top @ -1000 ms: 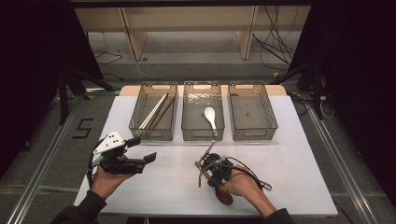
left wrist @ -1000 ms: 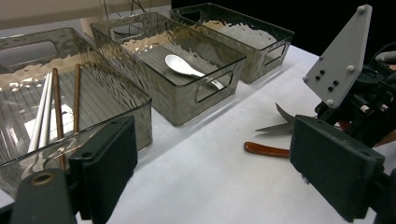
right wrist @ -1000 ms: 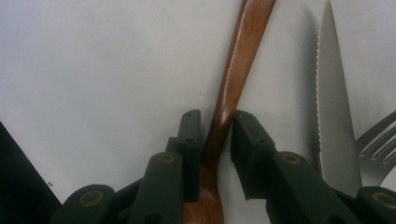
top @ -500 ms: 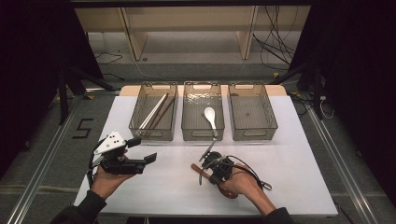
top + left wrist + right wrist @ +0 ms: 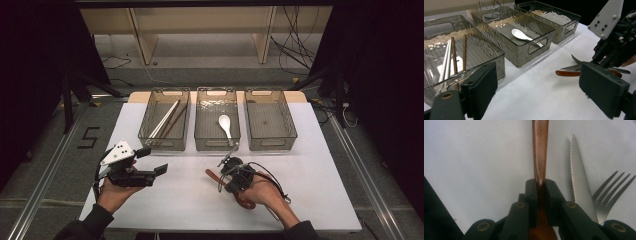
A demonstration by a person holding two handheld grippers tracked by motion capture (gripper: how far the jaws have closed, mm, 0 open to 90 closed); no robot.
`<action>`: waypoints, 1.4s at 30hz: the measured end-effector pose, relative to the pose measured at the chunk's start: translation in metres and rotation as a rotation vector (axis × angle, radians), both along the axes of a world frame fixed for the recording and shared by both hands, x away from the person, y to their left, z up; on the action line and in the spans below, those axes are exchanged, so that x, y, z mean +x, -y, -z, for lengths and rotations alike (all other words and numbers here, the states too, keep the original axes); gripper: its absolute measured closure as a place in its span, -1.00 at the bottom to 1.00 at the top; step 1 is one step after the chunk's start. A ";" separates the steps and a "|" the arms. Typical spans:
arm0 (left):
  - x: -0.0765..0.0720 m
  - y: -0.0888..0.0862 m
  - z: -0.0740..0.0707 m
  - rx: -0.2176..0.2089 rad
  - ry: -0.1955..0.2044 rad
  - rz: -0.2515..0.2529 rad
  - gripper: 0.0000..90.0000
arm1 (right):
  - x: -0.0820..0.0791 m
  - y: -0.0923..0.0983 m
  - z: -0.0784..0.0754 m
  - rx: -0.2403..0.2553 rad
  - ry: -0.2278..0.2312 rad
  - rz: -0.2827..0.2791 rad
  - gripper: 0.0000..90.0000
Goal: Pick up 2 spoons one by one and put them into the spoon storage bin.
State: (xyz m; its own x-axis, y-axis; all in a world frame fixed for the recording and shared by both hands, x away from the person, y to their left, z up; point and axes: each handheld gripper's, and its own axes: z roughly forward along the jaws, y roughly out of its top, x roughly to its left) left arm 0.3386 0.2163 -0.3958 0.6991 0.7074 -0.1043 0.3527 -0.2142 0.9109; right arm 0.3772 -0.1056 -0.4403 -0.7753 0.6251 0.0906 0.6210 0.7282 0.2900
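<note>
The right gripper's (image 5: pixel 540 187) black fingers (image 5: pixel 531 195) have just been closing and now clamp the brown wooden handle (image 5: pixel 540 150) of a utensil lying on the white desk (image 5: pixel 190 200); just beside it lie a serrated steel knife (image 5: pixel 579 185) and a steel fork (image 5: pixel 610 192); the left gripper (image 5: pixel 536 92) hovers with its fingers (image 5: pixel 480 88) wide apart, holding nothing; farther off stand three clear plastic bins: the left bin (image 5: pixel 150 135) holds white and brown chopsticks (image 5: pixel 167 120); the middle bin (image 5: pixel 200 137) holds a white ceramic spoon (image 5: pixel 225 124).
</note>
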 end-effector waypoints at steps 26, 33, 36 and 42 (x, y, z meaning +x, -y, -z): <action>0.000 0.002 0.001 -0.003 0.002 -0.001 -0.67 | 0.018 0.022 -0.036 0.206 0.114 0.089 0.84; 0.000 0.002 0.001 -0.003 0.002 -0.003 -0.67 | 0.022 0.023 -0.042 0.237 0.130 0.103 0.84; 0.000 0.002 0.001 -0.002 0.003 -0.003 -0.67 | 0.026 0.025 -0.049 0.256 0.151 0.106 0.84; 0.000 0.002 0.001 0.002 0.004 -0.002 -0.67 | 0.035 0.028 -0.059 0.285 0.184 0.124 0.84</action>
State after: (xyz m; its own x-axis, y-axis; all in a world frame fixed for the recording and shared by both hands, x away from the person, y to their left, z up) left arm 0.3386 0.2147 -0.3966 0.6983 0.7087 -0.1006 0.3496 -0.2150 0.9119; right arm 0.4122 -0.1339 -0.3808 -0.7147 0.6850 0.1413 0.6182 0.5242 0.5857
